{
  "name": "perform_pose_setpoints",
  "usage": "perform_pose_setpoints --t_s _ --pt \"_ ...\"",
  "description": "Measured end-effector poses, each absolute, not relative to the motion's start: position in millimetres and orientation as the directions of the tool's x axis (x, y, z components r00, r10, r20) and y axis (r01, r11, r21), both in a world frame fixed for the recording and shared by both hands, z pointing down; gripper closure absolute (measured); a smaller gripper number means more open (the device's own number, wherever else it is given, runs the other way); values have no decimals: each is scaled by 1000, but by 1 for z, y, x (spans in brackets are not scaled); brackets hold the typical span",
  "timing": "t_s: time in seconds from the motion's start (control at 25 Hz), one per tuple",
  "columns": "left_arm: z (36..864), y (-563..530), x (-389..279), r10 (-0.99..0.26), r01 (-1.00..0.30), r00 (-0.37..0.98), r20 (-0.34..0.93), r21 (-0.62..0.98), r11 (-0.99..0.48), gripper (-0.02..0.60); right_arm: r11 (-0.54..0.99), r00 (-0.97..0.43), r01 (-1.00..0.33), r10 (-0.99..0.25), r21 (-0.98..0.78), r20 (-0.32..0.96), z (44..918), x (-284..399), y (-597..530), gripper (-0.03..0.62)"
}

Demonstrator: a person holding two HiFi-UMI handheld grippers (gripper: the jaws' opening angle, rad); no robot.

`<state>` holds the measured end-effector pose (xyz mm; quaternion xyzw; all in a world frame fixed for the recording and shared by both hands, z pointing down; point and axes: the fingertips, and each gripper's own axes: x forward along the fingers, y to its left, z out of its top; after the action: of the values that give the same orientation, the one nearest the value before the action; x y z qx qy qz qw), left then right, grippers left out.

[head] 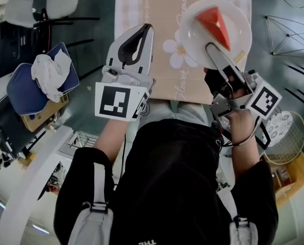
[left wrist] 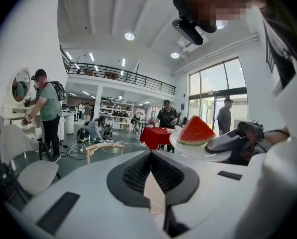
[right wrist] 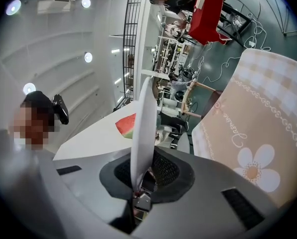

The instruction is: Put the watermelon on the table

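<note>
A red wedge of watermelon [head: 214, 22] lies on a white plate [head: 238, 32], held in the air over the near right part of the table [head: 157, 60], which is covered by a beige flowered cloth. My right gripper [head: 212, 50] is shut on the plate's near rim. In the right gripper view the plate [right wrist: 143, 123] runs edge-on between the jaws of the right gripper [right wrist: 142, 168], with the watermelon [right wrist: 126, 126] behind it. My left gripper [head: 146, 30] hovers over the table's near left part, shut and holding nothing. In the left gripper view the watermelon [left wrist: 196, 132] shows to the right of the left gripper [left wrist: 151, 157].
A chair with a blue cushion and a white cloth [head: 50, 75] stands left of the table, with a white chair [head: 40, 4] beyond it. A wire basket [head: 287, 137] sits at the right. Several people and a red-covered table [left wrist: 156, 136] stand farther off in the hall.
</note>
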<state>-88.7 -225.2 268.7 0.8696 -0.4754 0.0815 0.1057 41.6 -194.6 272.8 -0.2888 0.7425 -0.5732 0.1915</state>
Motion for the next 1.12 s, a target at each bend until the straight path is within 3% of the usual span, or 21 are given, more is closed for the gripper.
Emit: perform_pose_setpoints --t_s 1.12 --pt "342 -224 -84 -808 -864 498 313 106 -492 571 117 -803 -174 -591 -978 72 369 44 -194 565"
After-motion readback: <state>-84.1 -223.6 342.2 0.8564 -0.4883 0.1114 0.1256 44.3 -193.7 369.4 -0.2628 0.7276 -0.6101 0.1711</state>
